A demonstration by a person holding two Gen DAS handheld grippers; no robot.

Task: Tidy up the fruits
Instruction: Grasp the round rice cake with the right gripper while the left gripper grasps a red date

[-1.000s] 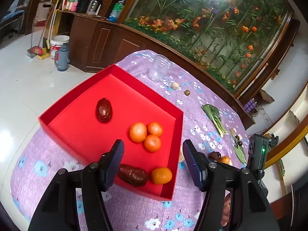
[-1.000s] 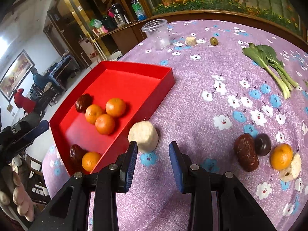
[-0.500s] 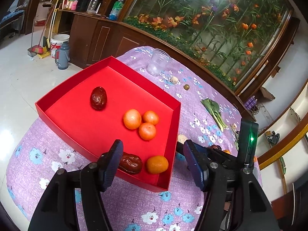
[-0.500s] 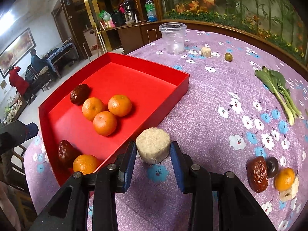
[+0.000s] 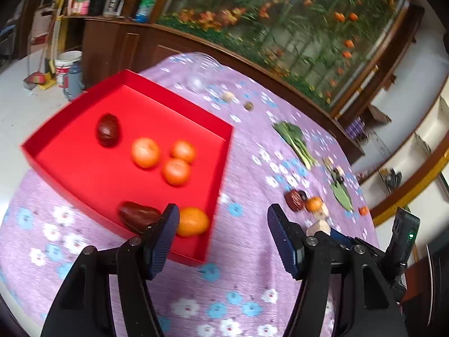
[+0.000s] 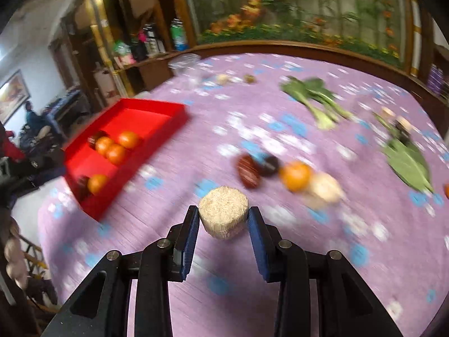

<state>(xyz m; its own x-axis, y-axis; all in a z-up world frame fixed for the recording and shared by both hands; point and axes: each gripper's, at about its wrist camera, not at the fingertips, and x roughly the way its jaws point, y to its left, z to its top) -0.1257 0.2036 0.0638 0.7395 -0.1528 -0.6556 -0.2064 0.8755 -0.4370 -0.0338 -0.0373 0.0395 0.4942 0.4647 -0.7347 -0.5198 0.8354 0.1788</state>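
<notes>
A: Between the right gripper's (image 6: 223, 224) blue pads: a pale, rough-skinned round chunk (image 6: 223, 215), clamped at its two flat sides, lifted clear of the purple flowered cloth (image 6: 280, 252). Well apart from the red tray (image 6: 157, 112) on the far left.

B: And the left gripper (image 5: 221, 236)?

A: Parted about halfway, nothing between the pads, hanging over the tray's near corner, just beside an orange (image 5: 192, 221) and a dark date (image 5: 139, 215).

B: Feel of the chunk?

A: Probably light and fairly stiff, fibrous on the outside, so little risk of slipping. Short and squat; best held across the middle, as now, not near an edge where crumbling seems possible.

B: Other fruit outside the tray?

A: On the cloth ahead of the right gripper: a red date (image 6: 248, 171), a darker round fruit (image 6: 270, 165), another orange (image 6: 296, 175), a pale piece (image 6: 325, 186), all touching or nearly so. Inside the tray, three oranges (image 5: 168, 157) clustered, one more date (image 5: 108, 129) apart.

B: Handling of those?

A: Oranges likely firm and smooth, prone to rolling; grip across the widest part. Dates softer, wrinkled; gentle squeeze along the short axis.
</notes>
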